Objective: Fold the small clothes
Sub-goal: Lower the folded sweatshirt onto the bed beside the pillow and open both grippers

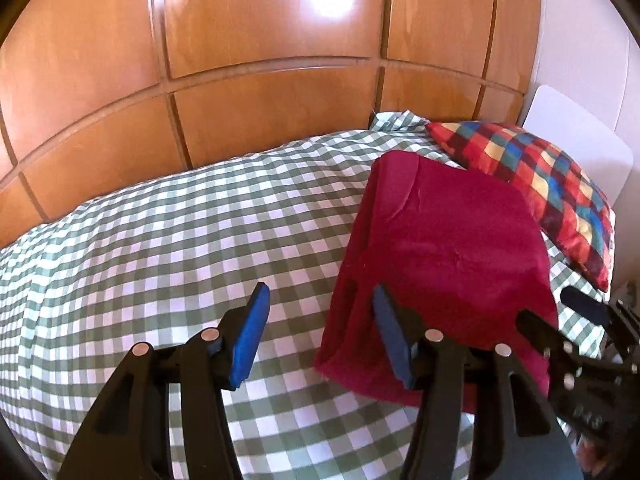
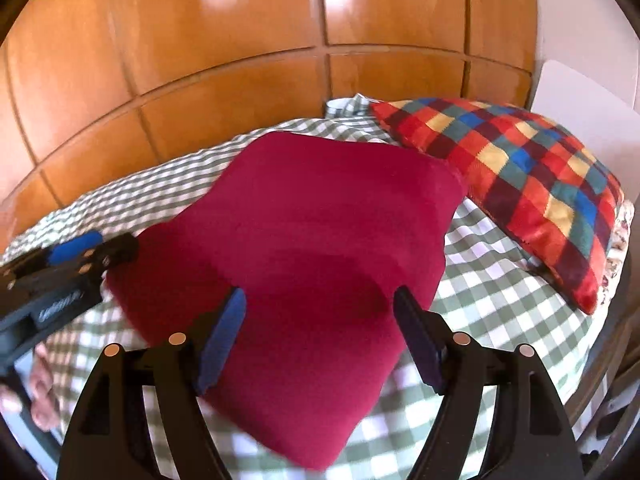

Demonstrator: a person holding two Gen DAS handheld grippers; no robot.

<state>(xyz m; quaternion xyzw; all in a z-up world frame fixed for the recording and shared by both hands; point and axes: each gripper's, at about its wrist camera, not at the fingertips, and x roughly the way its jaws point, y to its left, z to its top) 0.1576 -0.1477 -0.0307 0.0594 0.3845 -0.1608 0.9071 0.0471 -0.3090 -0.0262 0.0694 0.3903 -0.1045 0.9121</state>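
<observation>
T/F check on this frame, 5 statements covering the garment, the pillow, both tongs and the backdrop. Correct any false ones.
1. The red garment lies on a green-and-white checked bedcover. True.
2. The left tongs are clamped on the garment. False: the jaws stand apart with nothing pinched; one pad sits over the garment's edge, the other over the bedcover.
3. The multicoloured checked pillow lies on top of the garment. False: it lies beside it, toward the white headboard.
4. The right tongs are open over the garment's near part. True.
5. Behind the bed is a bare white wall. False: wooden panels stand there.
</observation>
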